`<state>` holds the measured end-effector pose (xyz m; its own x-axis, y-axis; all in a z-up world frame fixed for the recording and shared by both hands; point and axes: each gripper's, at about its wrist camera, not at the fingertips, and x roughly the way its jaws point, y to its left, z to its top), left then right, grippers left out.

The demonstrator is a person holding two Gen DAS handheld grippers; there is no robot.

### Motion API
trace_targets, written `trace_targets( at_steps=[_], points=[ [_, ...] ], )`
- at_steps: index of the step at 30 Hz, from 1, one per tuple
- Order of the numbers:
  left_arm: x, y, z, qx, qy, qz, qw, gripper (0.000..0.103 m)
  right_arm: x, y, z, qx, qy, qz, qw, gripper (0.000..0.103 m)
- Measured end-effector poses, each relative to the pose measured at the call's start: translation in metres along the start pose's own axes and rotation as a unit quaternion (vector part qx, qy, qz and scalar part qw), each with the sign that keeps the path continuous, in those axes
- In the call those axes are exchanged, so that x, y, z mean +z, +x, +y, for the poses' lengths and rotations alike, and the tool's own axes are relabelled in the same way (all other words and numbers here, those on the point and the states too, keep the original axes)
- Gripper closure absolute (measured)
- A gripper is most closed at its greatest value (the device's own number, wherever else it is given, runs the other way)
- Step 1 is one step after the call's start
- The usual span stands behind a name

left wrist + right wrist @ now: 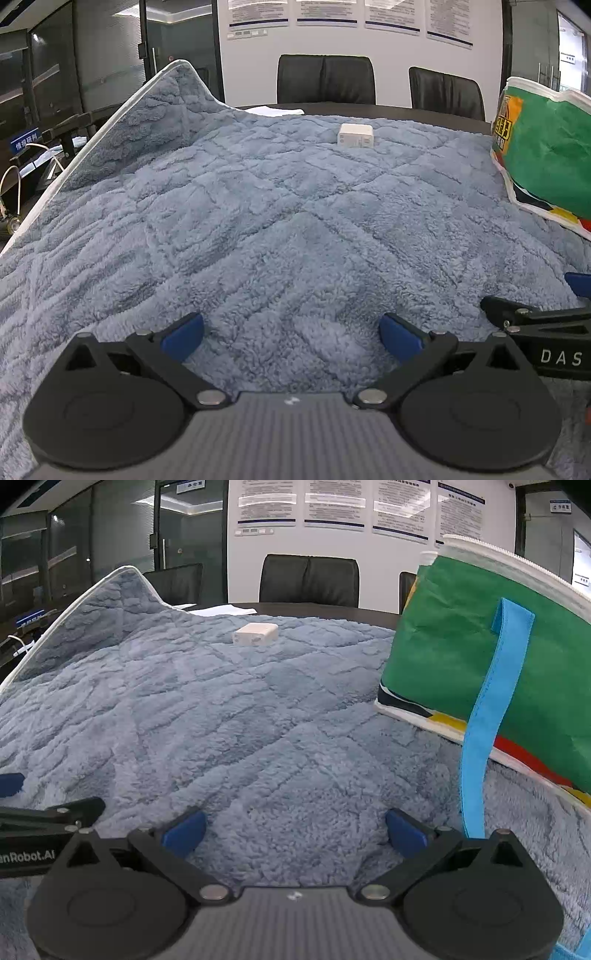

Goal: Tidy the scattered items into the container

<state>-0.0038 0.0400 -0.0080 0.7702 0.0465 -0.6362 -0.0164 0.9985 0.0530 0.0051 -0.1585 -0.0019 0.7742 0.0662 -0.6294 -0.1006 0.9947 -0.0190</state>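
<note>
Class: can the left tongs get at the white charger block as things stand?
Probably yes. The left tongs are open and empty, and only bare blue blanket lies between them and the white charger block; the green bag stands off to the side.

An office meeting room: black chairs (325,79), wall posters (327,13), glass partitions (107,55).

Two hand-held grippers sit low and side by side, both pointing forward. The left gripper (291,334) has its blue-tipped fingers (183,335) spread wide, gripping nothing. The right gripper (294,830) is likewise spread and unladen, each tool's black linkage visible at the edge of the other's view.
</note>
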Motion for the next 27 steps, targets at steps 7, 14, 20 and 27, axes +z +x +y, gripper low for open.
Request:
trace_targets(
  at_steps=[7, 14, 20, 27],
  points=[
    [-0.0002, -0.0007, -0.0002, -0.001, -0.001, 0.000, 1.0000, 0.000, -0.0001, 0.0010, 0.0006, 0.004, 0.004, 0.002, 1.000, 0.000],
    [0.0002, -0.0008, 0.0002, -0.003, -0.003, 0.001, 1.0000, 0.000, 0.0005, 0.0013, 0.0013, 0.003, 0.004, 0.001, 1.000, 0.000],
    [0.0004, -0.0001, 0.0008, -0.004, -0.004, 0.001, 1.0000, 0.000, 0.0004, 0.0019, 0.0011, 0.005, 0.006, 0.002, 1.000, 0.000],
    [0.0003, -0.0003, 0.0007, -0.004, -0.004, 0.001, 1.0000, 0.000, 0.0004, 0.0022, 0.0011, 0.005, 0.007, 0.002, 1.000, 0.000]
  ],
)
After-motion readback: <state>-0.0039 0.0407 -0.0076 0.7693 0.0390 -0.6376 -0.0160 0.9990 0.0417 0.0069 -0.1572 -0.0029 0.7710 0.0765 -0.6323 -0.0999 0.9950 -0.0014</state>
